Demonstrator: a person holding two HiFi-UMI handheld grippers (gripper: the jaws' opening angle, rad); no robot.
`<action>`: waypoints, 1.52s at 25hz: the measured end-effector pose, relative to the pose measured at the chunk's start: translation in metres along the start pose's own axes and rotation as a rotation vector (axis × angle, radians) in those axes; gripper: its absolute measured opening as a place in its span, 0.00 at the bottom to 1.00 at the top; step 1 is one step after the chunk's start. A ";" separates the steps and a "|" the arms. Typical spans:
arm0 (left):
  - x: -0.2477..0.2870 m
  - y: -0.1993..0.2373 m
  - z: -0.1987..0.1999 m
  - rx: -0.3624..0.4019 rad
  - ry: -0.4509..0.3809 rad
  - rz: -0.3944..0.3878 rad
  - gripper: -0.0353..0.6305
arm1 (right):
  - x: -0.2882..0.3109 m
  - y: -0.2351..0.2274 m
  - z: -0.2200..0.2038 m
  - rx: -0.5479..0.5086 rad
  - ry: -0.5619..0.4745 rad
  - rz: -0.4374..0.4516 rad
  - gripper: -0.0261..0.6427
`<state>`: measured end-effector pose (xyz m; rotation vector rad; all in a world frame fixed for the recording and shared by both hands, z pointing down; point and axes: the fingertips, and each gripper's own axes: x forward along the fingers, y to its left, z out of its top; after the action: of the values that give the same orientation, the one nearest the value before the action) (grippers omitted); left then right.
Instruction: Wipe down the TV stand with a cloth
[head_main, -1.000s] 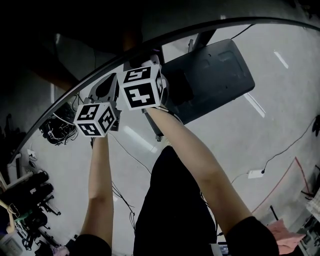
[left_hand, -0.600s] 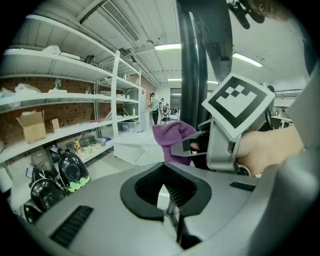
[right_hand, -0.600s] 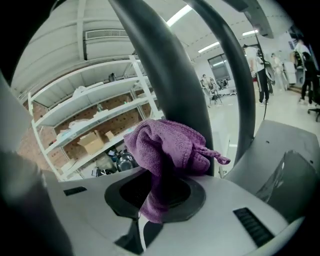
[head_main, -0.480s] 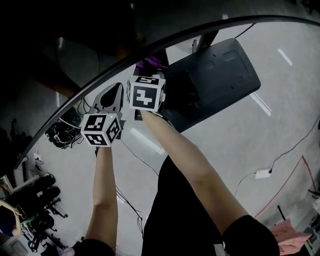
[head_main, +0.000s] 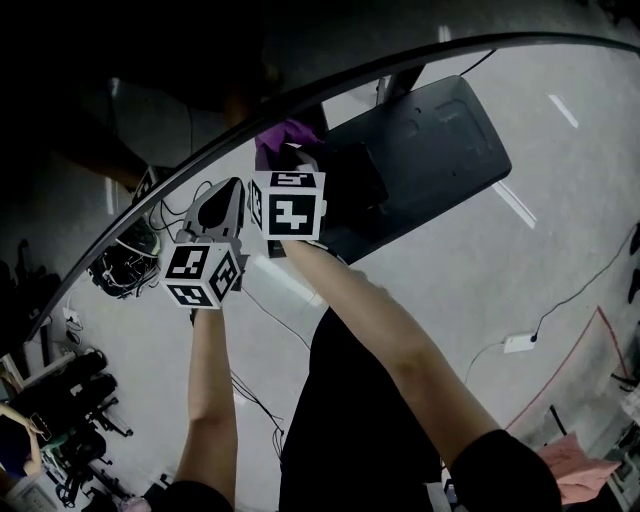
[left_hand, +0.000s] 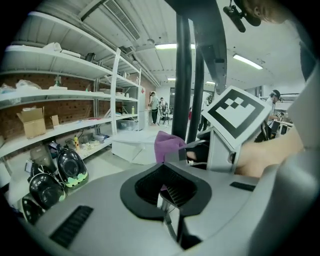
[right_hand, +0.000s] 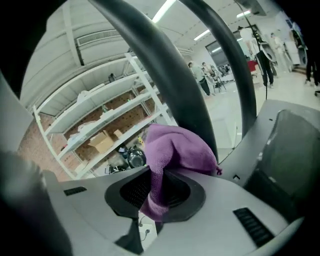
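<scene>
A purple cloth (head_main: 285, 135) is bunched in my right gripper (head_main: 290, 155), which is shut on it. In the right gripper view the cloth (right_hand: 180, 147) bulges out of the right gripper (right_hand: 155, 192) and rests against a dark slanted post (right_hand: 165, 75) of the TV stand. The stand's dark panel (head_main: 430, 150) lies just right of the grippers, under a long dark curved bar (head_main: 400, 65). My left gripper (head_main: 225, 200) is close beside the right one, on its left. In its own view the left gripper (left_hand: 167, 192) is shut on nothing, and the cloth (left_hand: 167, 145) shows ahead by the post (left_hand: 182, 75).
A tangle of cables (head_main: 125, 255) lies on the floor at the left. A white power strip (head_main: 517, 343) and its cords are at the right, a pink cloth (head_main: 580, 470) at the bottom right. Storage shelves (left_hand: 60, 95) with helmets (left_hand: 70, 167) stand beyond.
The purple cloth has come into view beyond the right gripper's cube. Both grippers have shifted slightly lower in the head view, staying side by side.
</scene>
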<state>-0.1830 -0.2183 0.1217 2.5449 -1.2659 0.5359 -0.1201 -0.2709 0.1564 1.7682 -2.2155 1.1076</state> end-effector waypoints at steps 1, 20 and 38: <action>-0.006 -0.006 0.005 -0.008 -0.008 -0.003 0.06 | -0.010 0.004 0.001 -0.023 -0.011 0.015 0.15; 0.031 -0.155 0.161 -0.018 -0.173 -0.286 0.06 | -0.177 -0.046 0.193 -0.440 -0.369 0.042 0.15; 0.136 -0.165 0.177 -0.013 -0.178 -0.261 0.06 | -0.091 -0.121 0.231 -0.683 -0.379 -0.070 0.15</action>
<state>0.0629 -0.2840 0.0114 2.7395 -0.9603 0.2501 0.0970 -0.3403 -0.0005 1.7917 -2.2897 -0.0436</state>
